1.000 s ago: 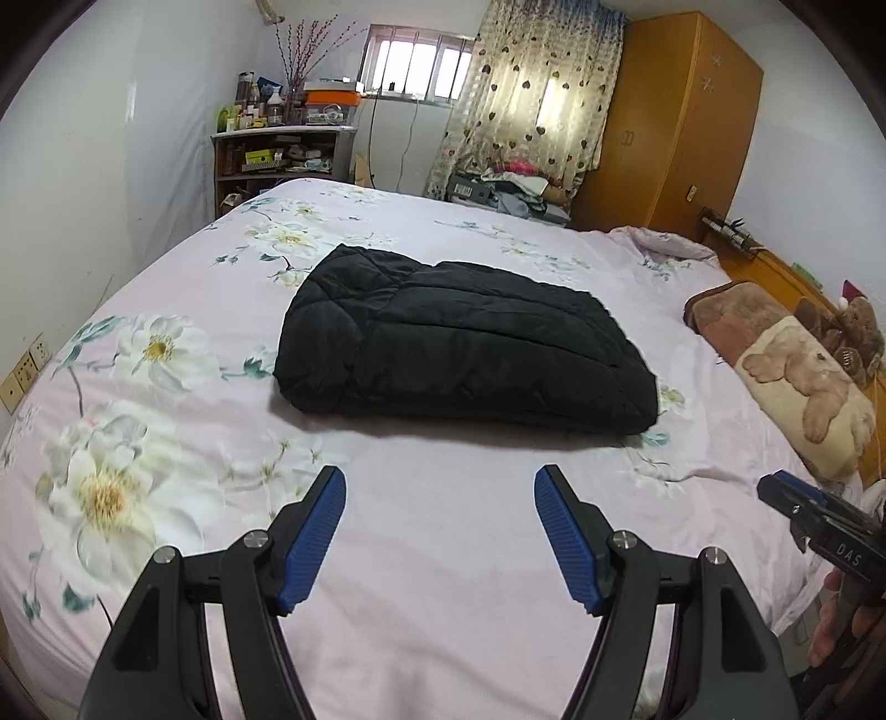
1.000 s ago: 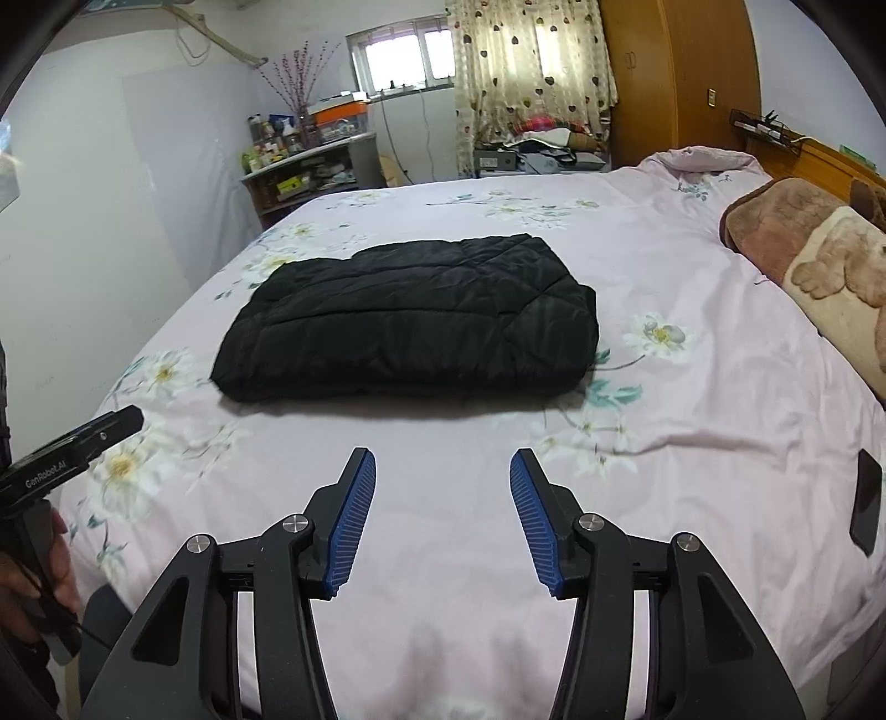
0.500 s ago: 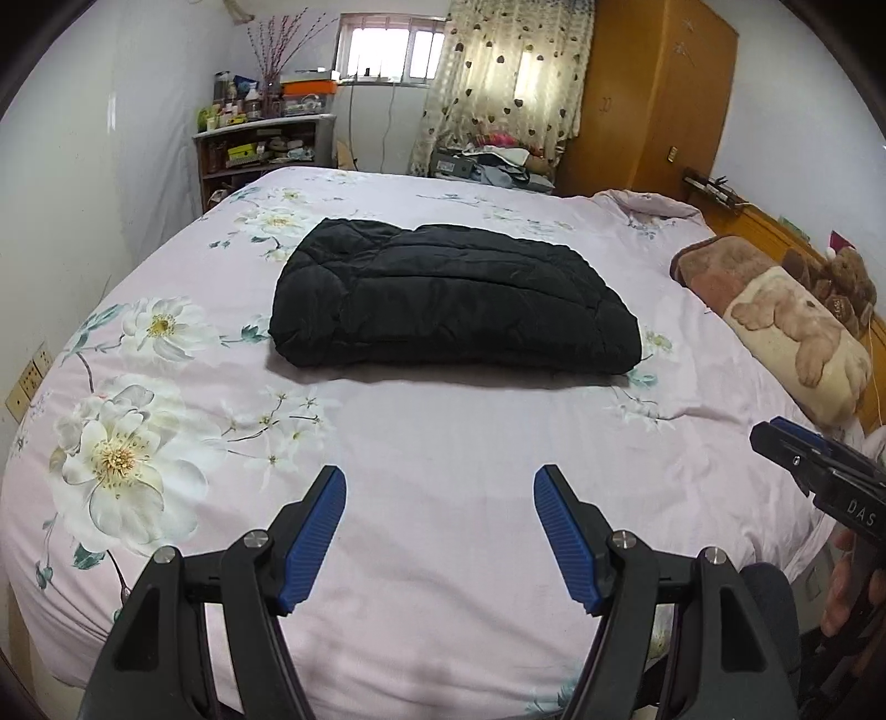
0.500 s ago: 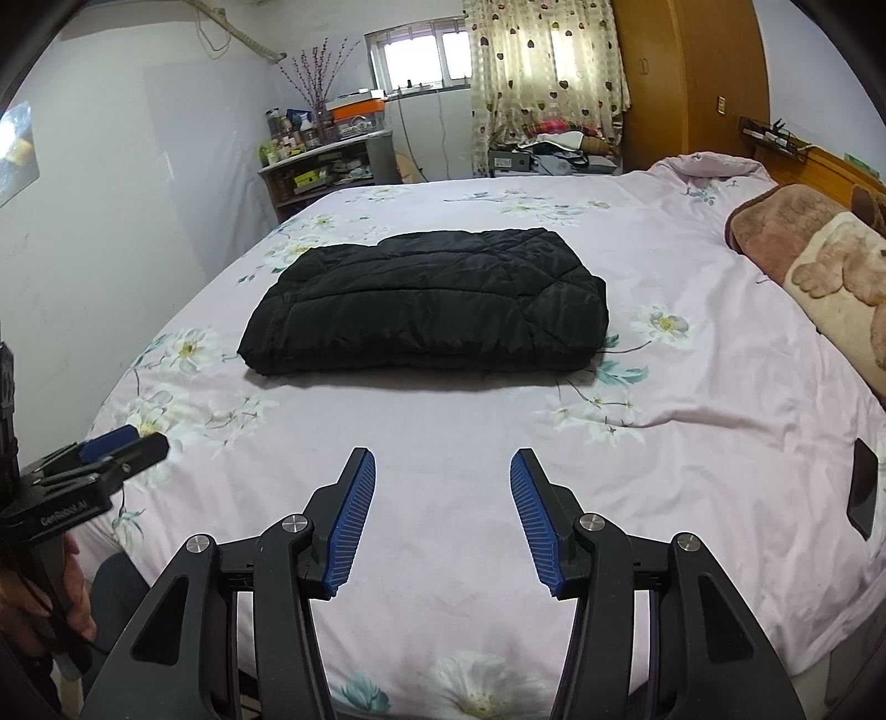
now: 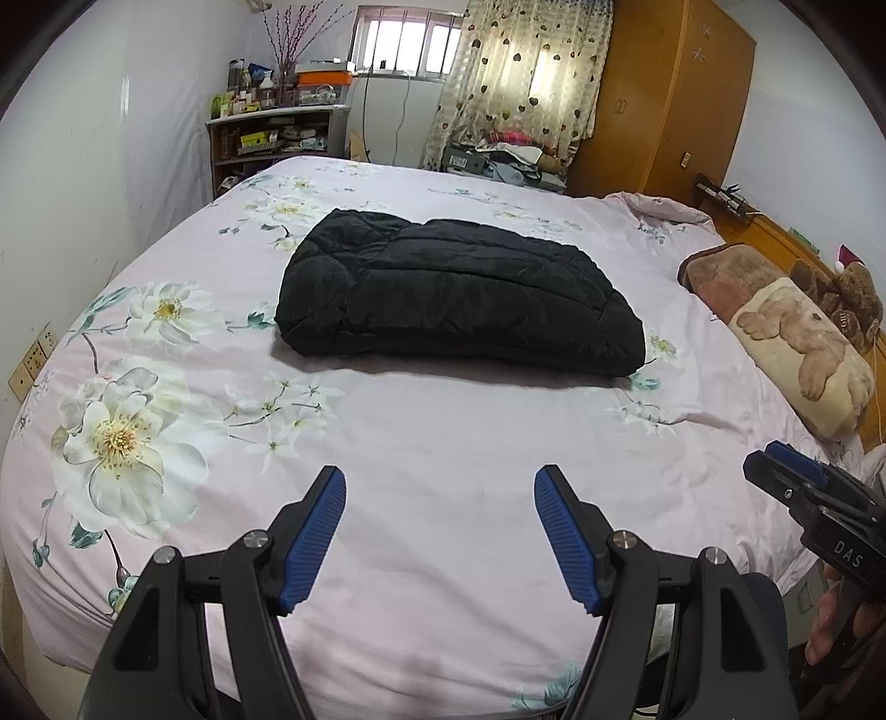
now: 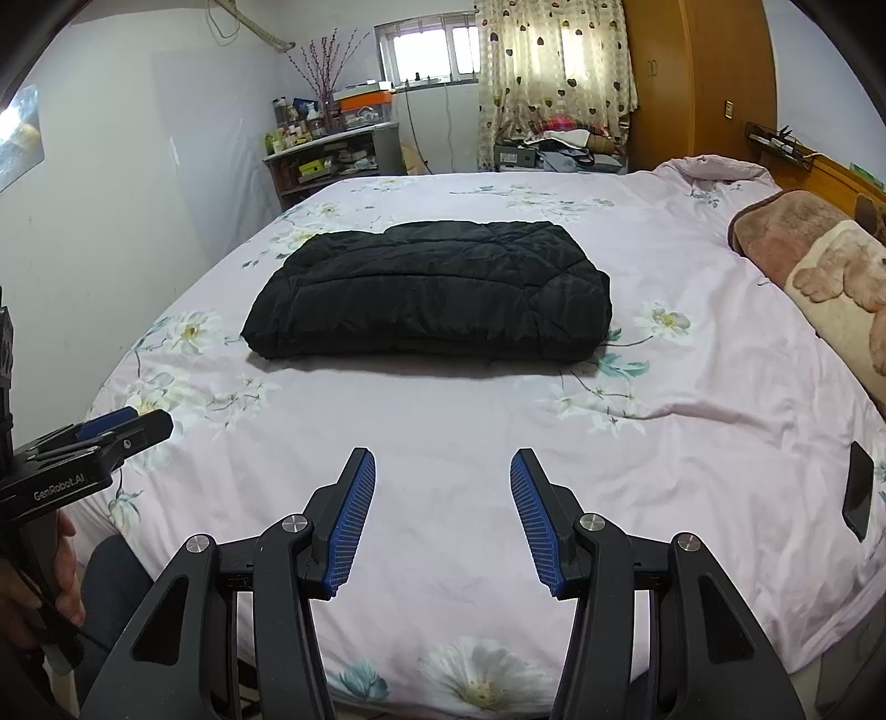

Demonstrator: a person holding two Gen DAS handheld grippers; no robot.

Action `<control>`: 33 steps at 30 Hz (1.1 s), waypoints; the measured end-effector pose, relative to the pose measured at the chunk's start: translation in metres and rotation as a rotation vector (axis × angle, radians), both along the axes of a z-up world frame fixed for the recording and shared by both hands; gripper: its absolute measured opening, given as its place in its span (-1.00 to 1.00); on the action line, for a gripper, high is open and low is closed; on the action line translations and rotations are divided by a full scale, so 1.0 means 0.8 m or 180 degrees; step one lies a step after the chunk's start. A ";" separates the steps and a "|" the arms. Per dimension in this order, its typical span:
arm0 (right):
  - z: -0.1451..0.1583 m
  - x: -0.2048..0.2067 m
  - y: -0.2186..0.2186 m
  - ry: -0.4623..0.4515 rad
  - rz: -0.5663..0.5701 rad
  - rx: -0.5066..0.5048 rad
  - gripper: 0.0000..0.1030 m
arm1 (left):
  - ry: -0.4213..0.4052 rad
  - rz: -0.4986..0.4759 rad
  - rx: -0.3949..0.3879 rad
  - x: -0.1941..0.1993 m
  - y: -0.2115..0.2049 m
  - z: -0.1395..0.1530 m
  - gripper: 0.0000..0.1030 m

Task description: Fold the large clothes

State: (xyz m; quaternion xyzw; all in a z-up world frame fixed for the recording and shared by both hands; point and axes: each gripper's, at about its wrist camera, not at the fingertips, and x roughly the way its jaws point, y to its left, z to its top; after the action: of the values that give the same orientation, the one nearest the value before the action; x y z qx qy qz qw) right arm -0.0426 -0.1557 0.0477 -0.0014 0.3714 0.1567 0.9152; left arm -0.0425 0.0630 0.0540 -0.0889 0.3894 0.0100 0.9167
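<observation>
Daylight from rear window (image 5: 407,47), even and fairly bright. Soft shadow beneath black jacket (image 5: 454,293). Sharp focus; fisheye bending, dark corners.

This is a bedroom in a home. A wide bed (image 5: 443,443) with a pink, flower-printed cover fills the middle of both views. At the right edge lies a bear-patterned pillow (image 5: 797,354) against a wooden headboard (image 5: 775,232). Along the top of the frame stand a tall wooden wardrobe (image 5: 664,99), a heart-printed curtain (image 5: 526,72) beside a barred window (image 5: 410,39), and a cluttered shelf unit (image 5: 271,138) at upper left.
</observation>
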 end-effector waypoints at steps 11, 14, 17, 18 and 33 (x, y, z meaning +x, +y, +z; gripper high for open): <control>-0.003 0.003 0.008 0.0033 0.0042 -0.0030 0.01 | -0.0004 0.0021 0.0184 0.001 -0.003 0.001 0.53; -0.002 0.002 0.009 0.0033 0.0051 -0.0034 0.01 | -0.0019 0.0012 0.0212 0.001 -0.004 0.003 0.53; -0.002 0.001 0.011 0.0032 0.0055 -0.0037 0.01 | -0.0032 0.0003 0.0240 0.000 -0.005 0.005 0.53; -0.002 0.001 0.011 0.0033 0.0057 -0.0036 0.01 | -0.0029 0.0001 0.0242 0.001 -0.005 0.005 0.53; -0.002 0.000 0.012 0.0030 0.0047 -0.0041 0.01 | -0.0050 -0.0057 0.0165 -0.002 -0.004 0.009 0.53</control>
State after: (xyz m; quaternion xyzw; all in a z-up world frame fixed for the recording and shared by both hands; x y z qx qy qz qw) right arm -0.0422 -0.1461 0.0460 -0.0093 0.3766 0.1611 0.9122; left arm -0.0443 0.0602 0.0612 -0.0617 0.3826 0.0112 0.9218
